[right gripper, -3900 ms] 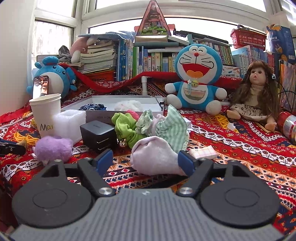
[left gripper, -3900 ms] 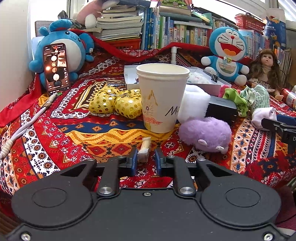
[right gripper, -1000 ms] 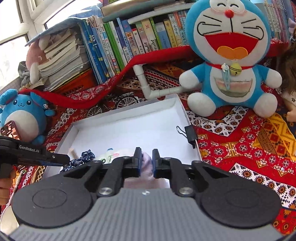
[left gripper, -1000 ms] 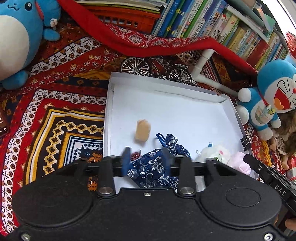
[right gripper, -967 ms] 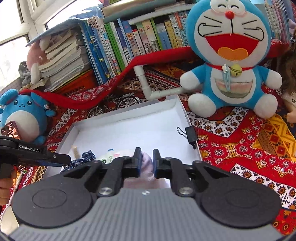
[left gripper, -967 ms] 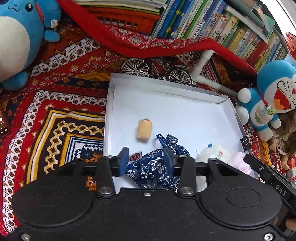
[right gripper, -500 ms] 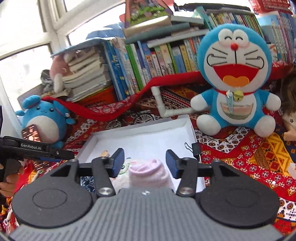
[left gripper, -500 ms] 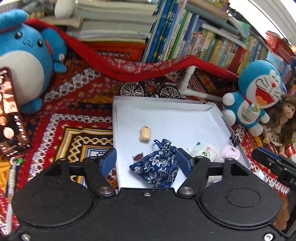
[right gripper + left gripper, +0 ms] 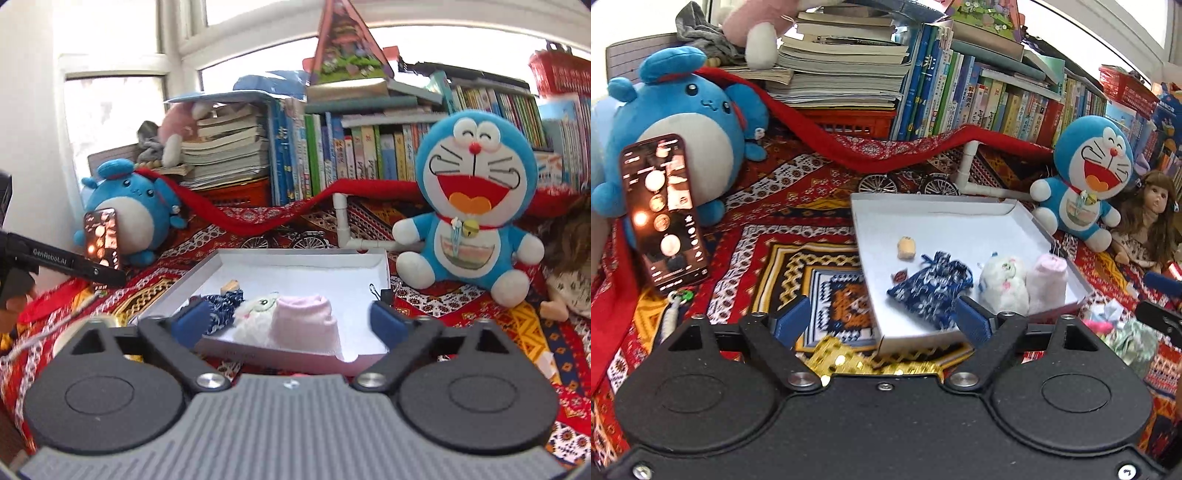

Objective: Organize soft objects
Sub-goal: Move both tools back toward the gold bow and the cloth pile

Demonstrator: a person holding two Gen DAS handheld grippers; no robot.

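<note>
We judge the step in hand to be a release at the white tray (image 9: 1008, 210), with both grippers free to go for more soft things. Our left gripper (image 9: 882, 317) has its fingers spread wide and opening, with nothing pressed between them — the blue floral pouch (image 9: 929, 286) only shows through the gap, lying in the tray. Our right gripper (image 9: 288, 319) is likewise opening to its widest, and the pink rolled cloth (image 9: 306, 325) sits loose between the blue fingers (image 9: 190, 319), untouched by either.

To do this well, we would lift clear over the near rim before swinging aside, so no finger catches the cloth or drags the light tray across the patterned table (image 9: 757, 229).

The tray holds four soft pieces: a small tan toy (image 9: 906, 247) toward the far left, the pouch in the near middle, a white fluffy plush (image 9: 1003, 280) just right of it, and the pink cloth touching the plush at the right wall. A small red tag lies beside the pouch. The far half is bare, so later pieces fit there.

Outside, near the tray's front edge, gold sequined fabric (image 9: 849, 360) waits, and crumpled green-striped cloth (image 9: 1132, 341) lies to the right.
</note>
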